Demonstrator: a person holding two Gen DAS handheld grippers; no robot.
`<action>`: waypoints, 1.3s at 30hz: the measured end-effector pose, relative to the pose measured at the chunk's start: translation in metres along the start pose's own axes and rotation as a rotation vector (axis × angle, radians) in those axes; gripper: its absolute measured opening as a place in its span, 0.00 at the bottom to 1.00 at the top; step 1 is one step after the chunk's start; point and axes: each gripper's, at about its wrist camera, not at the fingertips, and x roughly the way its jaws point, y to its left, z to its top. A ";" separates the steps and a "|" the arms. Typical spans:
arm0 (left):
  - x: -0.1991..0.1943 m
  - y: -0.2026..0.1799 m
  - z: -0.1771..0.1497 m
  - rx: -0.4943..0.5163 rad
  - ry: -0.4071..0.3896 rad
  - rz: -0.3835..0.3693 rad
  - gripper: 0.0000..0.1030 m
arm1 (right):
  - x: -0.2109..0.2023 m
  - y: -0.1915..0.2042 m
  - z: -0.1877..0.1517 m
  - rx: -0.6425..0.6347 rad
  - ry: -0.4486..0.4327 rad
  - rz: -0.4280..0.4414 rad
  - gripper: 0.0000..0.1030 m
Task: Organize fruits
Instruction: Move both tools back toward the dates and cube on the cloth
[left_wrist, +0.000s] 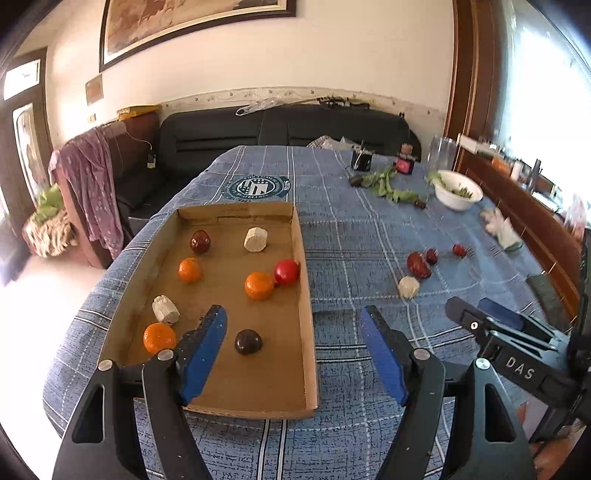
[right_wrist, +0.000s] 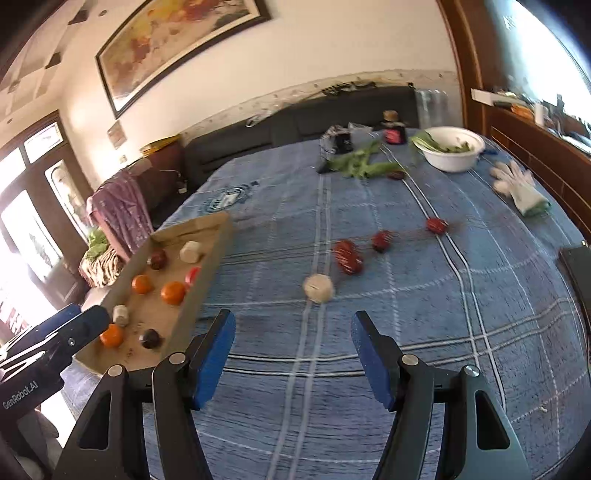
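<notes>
A shallow cardboard tray (left_wrist: 306, 295) on the blue checked cloth holds three oranges (left_wrist: 259, 285), a red fruit (left_wrist: 286, 271), two dark fruits (left_wrist: 248, 341) and two white chunks (left_wrist: 255, 239). My left gripper (left_wrist: 293, 314) hangs open over the tray's near right corner, its pads touching nothing. To the right on the cloth lie a white chunk (right_wrist: 318, 288), a long red fruit (right_wrist: 348, 256) and two small red fruits (right_wrist: 381, 240). My right gripper (right_wrist: 292, 317) stands open and empty just short of the white chunk. It also shows in the left wrist view as the right gripper (left_wrist: 480, 310).
A white bowl (right_wrist: 452, 149) of greens, loose leafy stems (right_wrist: 362, 164), a white glove (right_wrist: 517, 188), a glass jar (left_wrist: 441, 151) and small bottles stand at the far right. A dark flat object (right_wrist: 578, 269) lies at the right edge. A dark sofa runs behind the table.
</notes>
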 end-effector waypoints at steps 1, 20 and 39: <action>0.002 -0.002 0.000 0.005 0.004 0.002 0.72 | 0.002 -0.004 -0.001 0.007 0.007 0.002 0.68; 0.028 -0.031 0.000 0.068 0.065 0.000 0.72 | 0.005 -0.033 -0.005 0.039 0.024 -0.017 0.68; 0.056 -0.108 0.036 0.064 -0.027 -0.268 0.74 | -0.094 -0.135 -0.003 0.133 -0.090 -0.339 0.72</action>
